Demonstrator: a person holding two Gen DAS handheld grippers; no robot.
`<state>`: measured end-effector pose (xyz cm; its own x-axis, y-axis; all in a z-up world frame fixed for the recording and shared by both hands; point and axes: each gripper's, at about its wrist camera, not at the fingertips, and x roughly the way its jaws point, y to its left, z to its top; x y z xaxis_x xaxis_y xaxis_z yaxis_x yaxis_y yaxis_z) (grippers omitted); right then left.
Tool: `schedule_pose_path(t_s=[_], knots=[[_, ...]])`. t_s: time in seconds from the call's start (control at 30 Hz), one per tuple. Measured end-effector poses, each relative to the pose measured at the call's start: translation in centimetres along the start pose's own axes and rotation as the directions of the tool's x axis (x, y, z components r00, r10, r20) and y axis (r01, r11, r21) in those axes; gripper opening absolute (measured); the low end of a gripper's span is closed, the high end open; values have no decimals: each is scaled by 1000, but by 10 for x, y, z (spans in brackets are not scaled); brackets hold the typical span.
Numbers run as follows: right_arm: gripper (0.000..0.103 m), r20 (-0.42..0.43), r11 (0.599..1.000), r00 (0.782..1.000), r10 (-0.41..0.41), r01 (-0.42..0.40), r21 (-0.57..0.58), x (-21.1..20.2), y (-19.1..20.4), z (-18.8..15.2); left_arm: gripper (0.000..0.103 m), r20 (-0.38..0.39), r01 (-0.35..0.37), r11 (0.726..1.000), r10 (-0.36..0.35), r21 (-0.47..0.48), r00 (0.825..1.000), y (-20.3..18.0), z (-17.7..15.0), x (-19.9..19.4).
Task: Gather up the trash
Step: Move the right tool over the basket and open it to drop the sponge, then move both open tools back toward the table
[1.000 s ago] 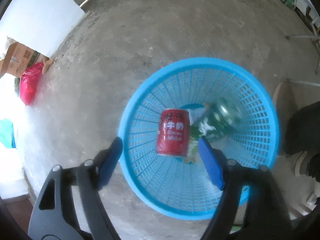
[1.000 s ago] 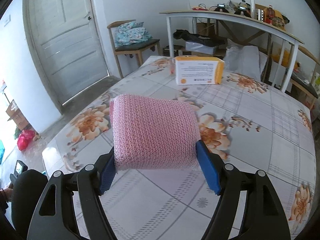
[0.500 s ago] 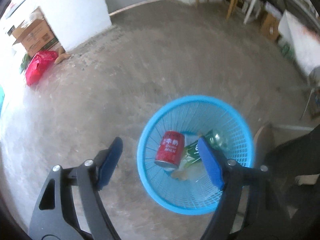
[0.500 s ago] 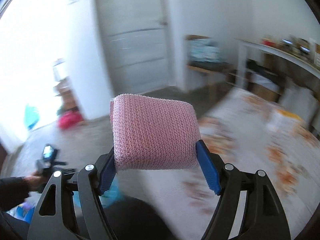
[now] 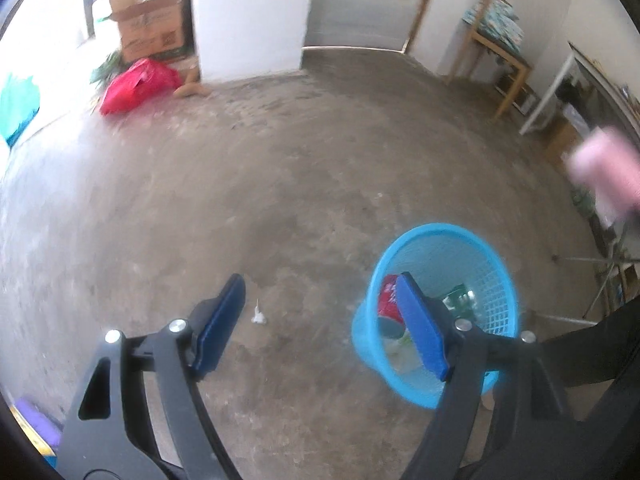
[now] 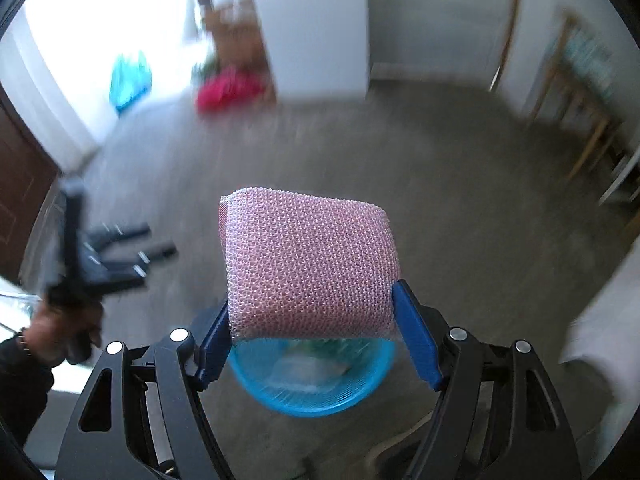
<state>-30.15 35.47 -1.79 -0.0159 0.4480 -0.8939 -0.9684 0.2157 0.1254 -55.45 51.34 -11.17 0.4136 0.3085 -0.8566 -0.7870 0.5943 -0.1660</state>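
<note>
My right gripper is shut on a pink foam-net wrapper and holds it above the blue mesh basket. In the left wrist view the basket stands on the concrete floor at the lower right, with a red can and a green bottle inside. The pink wrapper shows blurred at the right edge. My left gripper is open and empty, raised to the left of the basket. A small white scrap lies on the floor between its fingers.
A red bag and cardboard boxes sit by the far wall. A wooden chair and a white table leg stand at the right. A tripod stands right of the basket.
My left gripper has lifted and pulled back left from over the basket. My right gripper has swung from the flowered table to above the basket, still holding the pink wrapper.
</note>
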Motion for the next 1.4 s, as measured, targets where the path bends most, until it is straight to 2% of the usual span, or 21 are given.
schedule_pose_path(t_s=[0.13, 0.3, 0.37, 0.5, 0.6, 0.8, 0.9, 1.03, 1.13, 1.2, 1.27, 1.4], knots=[[72, -196, 1000, 981, -3, 5, 6, 86, 14, -17, 73, -15, 6, 999, -6, -35, 1000, 17, -14, 4], [74, -296, 998, 953, -60, 46, -53, 136, 27, -24, 73, -25, 17, 997, -19, -71, 999, 24, -23, 13], [81, -326, 998, 944, -55, 42, -47, 151, 26, -31, 73, -29, 22, 997, -24, -76, 999, 26, -24, 16], [96, -329, 997, 942, -72, 58, -51, 161, 23, -35, 73, -37, 23, 996, -27, -82, 999, 29, -23, 22], [97, -330, 998, 941, -68, 59, -38, 164, 19, -33, 73, -36, 27, 996, -30, -85, 999, 28, -22, 23], [97, -332, 998, 943, 2, 17, 54, 166, 8, -34, 73, -31, 30, 997, -32, -67, 999, 18, -19, 23], [97, -292, 997, 956, 16, 5, 73, 156, 7, -28, 73, -26, 32, 998, -33, -54, 999, 11, -16, 21], [97, -191, 990, 980, 49, -23, 137, 124, -2, -14, 73, 2, 60, 997, -60, -51, 998, -4, -6, 15], [97, -39, 978, 997, 72, -63, 199, 73, -20, 4, 73, 26, 94, 995, -93, -27, 995, -28, 11, 11], [97, 48, 969, 996, 79, -88, 231, 37, -37, 10, 73, 32, 107, 994, -107, 11, 994, -49, 23, 9], [97, 154, 958, 986, 65, -105, 268, -13, -66, 12, 73, 42, 129, 989, -132, 66, 990, -78, 38, 6], [97, 248, 956, 969, 4, -77, 284, -94, -125, -7, 75, 68, 185, 967, -200, 177, 977, -147, 67, -5]])
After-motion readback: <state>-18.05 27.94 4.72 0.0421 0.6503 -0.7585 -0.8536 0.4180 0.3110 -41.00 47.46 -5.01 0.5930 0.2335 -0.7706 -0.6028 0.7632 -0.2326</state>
